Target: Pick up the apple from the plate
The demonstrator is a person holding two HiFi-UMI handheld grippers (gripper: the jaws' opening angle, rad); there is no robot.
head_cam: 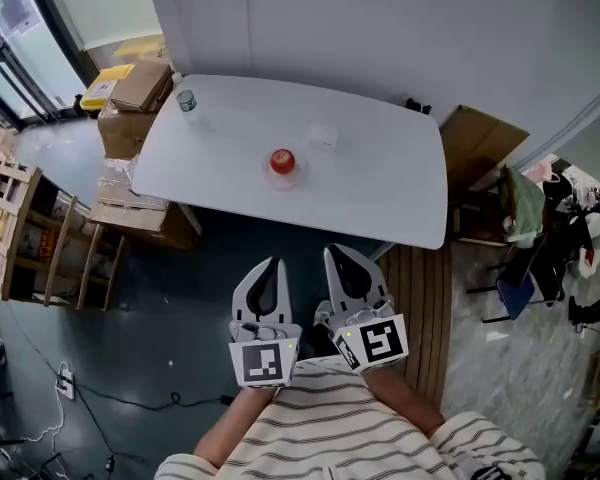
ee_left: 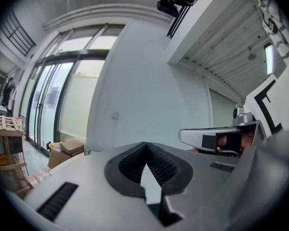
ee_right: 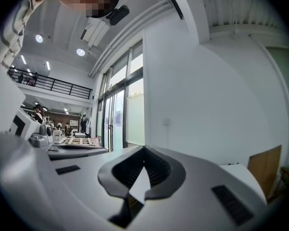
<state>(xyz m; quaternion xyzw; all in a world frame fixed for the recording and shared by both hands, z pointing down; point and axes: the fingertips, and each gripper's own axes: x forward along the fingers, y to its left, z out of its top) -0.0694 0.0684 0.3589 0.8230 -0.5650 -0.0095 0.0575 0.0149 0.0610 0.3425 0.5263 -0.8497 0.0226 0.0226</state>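
Striped shirt [head_cam: 330, 430]: at the bottom edge, nearest the head camera.
Left gripper [head_cam: 272, 262]: held level in front of the body; fingers [ee_left: 77, 177] clenched tip to tip, with nothing between them.
Right gripper [head_cam: 333, 251]: just beside the left gripper; fingers [ee_right: 216, 177] likewise clenched and empty.
Apple [head_cam: 282, 159]: red, sitting on the plate [head_cam: 296, 175], well apart from both grippers.
Plate: near the middle of the white bench [head_cam: 380, 193].
Can [head_cam: 186, 99]: at the bench's far left corner.
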